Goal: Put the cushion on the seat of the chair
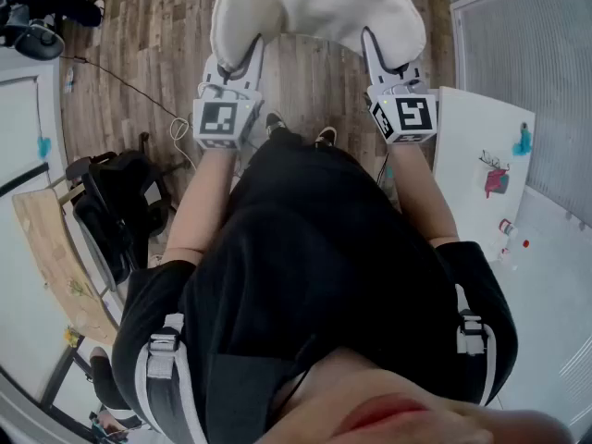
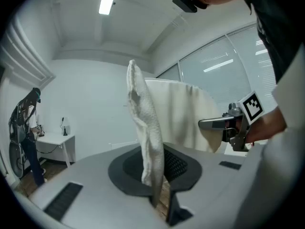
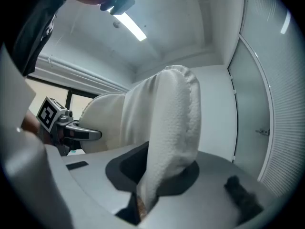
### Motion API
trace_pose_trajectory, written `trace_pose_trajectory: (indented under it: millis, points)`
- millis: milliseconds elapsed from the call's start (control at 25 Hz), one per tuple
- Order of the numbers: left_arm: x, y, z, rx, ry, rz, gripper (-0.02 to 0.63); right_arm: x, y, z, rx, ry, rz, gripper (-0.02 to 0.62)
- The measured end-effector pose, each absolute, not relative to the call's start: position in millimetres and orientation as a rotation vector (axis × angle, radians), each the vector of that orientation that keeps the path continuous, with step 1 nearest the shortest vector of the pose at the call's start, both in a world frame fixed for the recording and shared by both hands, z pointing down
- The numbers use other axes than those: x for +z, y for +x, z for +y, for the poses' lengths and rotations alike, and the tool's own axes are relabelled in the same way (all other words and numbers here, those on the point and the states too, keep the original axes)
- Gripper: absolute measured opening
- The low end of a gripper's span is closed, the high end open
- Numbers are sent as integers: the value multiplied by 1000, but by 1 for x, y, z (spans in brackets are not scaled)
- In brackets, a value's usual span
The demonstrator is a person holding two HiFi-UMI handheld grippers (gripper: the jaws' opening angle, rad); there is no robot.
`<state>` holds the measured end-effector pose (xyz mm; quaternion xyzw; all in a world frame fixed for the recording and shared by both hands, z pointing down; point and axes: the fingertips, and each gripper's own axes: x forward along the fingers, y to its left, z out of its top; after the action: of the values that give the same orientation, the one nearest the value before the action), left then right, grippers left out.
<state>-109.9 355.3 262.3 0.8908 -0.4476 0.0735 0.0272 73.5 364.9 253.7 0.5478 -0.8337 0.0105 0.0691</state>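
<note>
Left gripper [image 1: 244,55] and right gripper [image 1: 374,48] are each clamped nearly shut on the near edge of the white cushion [image 1: 314,7], one at each end, pads pressing into the fabric. Left pinch has only a thin fold of cover [image 2: 145,128]; right one bites a thicker, fluffier roll [image 3: 174,128]. Cushion is held in the air in front of the person, above the wood floor [image 1: 139,63], not on any seat yet. Only chair in view is the black chair [image 1: 116,215], off to the person's left and well apart from the cushion; can't confirm it's the target. Risks, as a judgement: the thin left fold could slip out during a swing, dropping that end; uneven grips could twist the cushion so it lands skewed; cushion bulk may block sight of the seat; the cable [image 1: 120,86] on the floor near the chair is a snag hazard.
</note>
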Motion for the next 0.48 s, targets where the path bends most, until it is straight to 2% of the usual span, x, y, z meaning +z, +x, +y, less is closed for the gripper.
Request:
trace_pose_trajectory:
  millis: [480]
  points:
    - [264,-108,353,239,2754,-1387,54,259,75,363,75,1651,-2527,55]
